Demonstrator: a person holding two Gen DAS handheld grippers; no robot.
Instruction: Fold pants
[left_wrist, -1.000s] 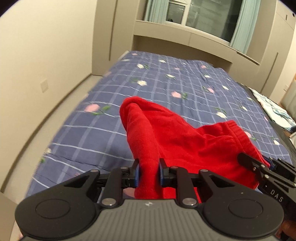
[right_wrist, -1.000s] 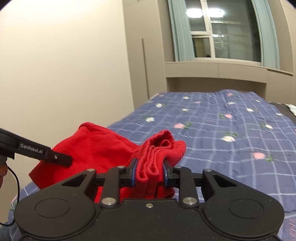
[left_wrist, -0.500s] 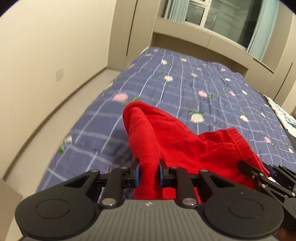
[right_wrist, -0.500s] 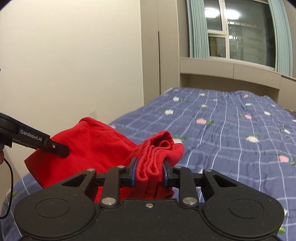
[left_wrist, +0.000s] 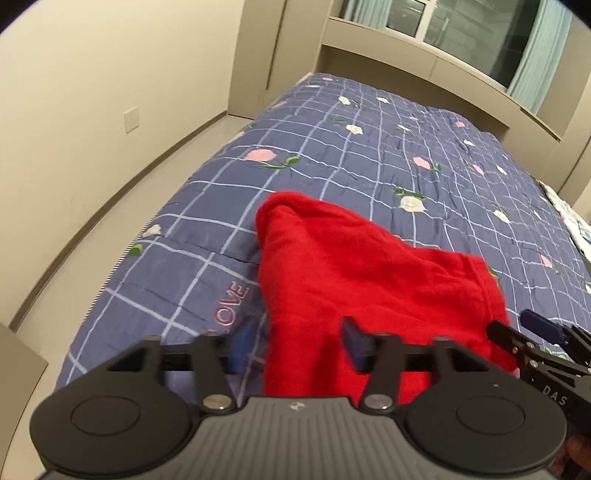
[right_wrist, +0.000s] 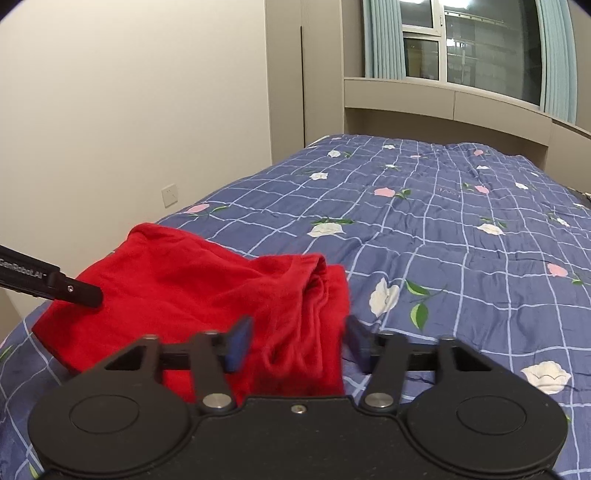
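Note:
The red pants (left_wrist: 354, 273) lie bunched on the blue checked bedspread (left_wrist: 369, 155) near the bed's near end. My left gripper (left_wrist: 295, 341) is open, its jaws spread wide on either side of one end of the pants. My right gripper (right_wrist: 295, 338) is open too, jaws spread around the gathered waistband end of the pants (right_wrist: 207, 291). The right gripper's fingers (left_wrist: 543, 332) show at the right edge of the left wrist view. The left gripper's finger (right_wrist: 55, 282) shows at the left of the right wrist view, over the pants.
The bed fills most of both views. A beige wall (left_wrist: 92, 110) and a strip of floor (left_wrist: 122, 221) run along its left side. A window ledge (right_wrist: 443, 99) with curtains stands beyond the far end. A patterned item (left_wrist: 576, 221) lies at the bed's right edge.
Both grippers were shut on the pants and held them up; now both have opened and the pants have dropped onto the bedspread, lying lower and flatter.

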